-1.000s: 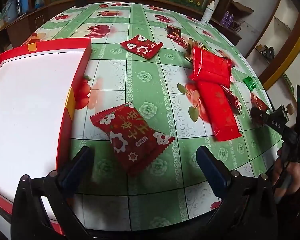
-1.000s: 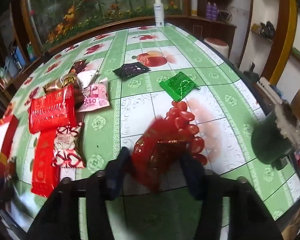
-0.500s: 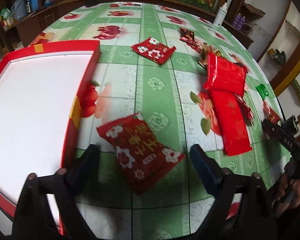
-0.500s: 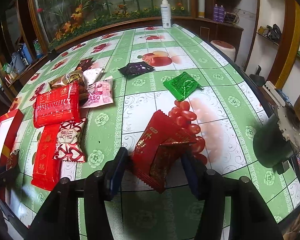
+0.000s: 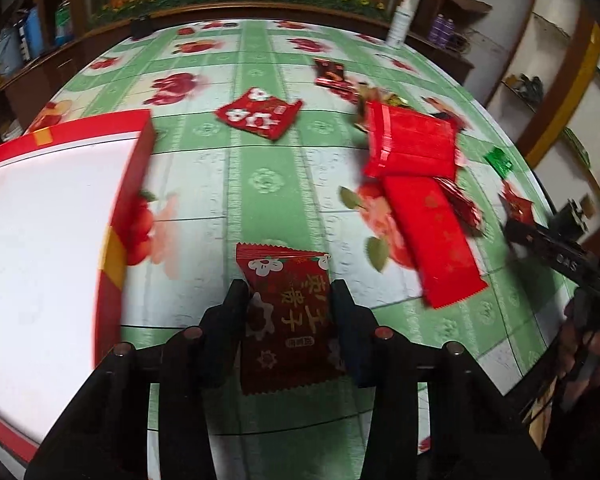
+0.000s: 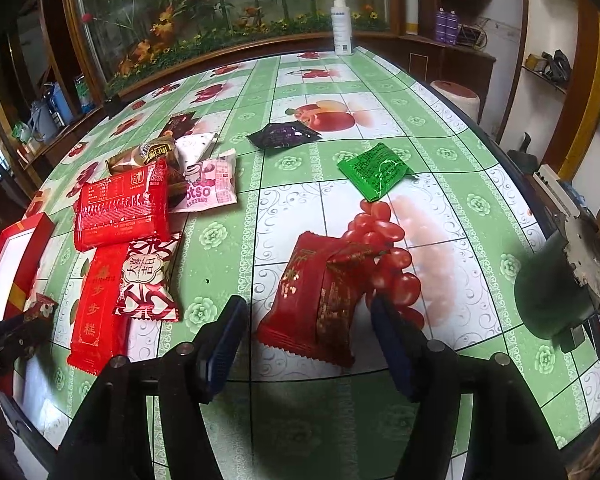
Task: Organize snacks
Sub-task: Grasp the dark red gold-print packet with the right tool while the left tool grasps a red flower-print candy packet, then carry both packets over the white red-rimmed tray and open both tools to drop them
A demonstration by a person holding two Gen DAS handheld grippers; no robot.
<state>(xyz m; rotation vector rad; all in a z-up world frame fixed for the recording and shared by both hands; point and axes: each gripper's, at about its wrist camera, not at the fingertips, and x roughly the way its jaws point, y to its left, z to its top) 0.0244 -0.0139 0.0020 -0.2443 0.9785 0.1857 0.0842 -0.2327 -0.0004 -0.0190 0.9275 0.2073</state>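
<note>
My left gripper (image 5: 286,296) is shut on a dark red snack packet (image 5: 288,312) with white flowers and holds it above the table, just right of the red box with a white floor (image 5: 124,184). My right gripper (image 6: 306,316) is open around a red packet with gold print (image 6: 320,300) that lies on the tablecloth, the fingers (image 6: 220,344) apart from it. The box also shows in the right wrist view (image 6: 24,256) at the far left.
A pile of snacks lies mid-table: a large red pack (image 6: 122,204), a long red bar (image 6: 98,304), a red-white packet (image 6: 146,276), a pink packet (image 6: 212,186). A green sachet (image 6: 376,168), a black sachet (image 6: 284,134) and a spray bottle (image 6: 341,24) stand farther off. Another red flowered packet (image 5: 260,114) lies beyond the box.
My left gripper has closed on the flowered red packet and lifted it. My right gripper has opened wider and let the gold-print packet rest on the table.
</note>
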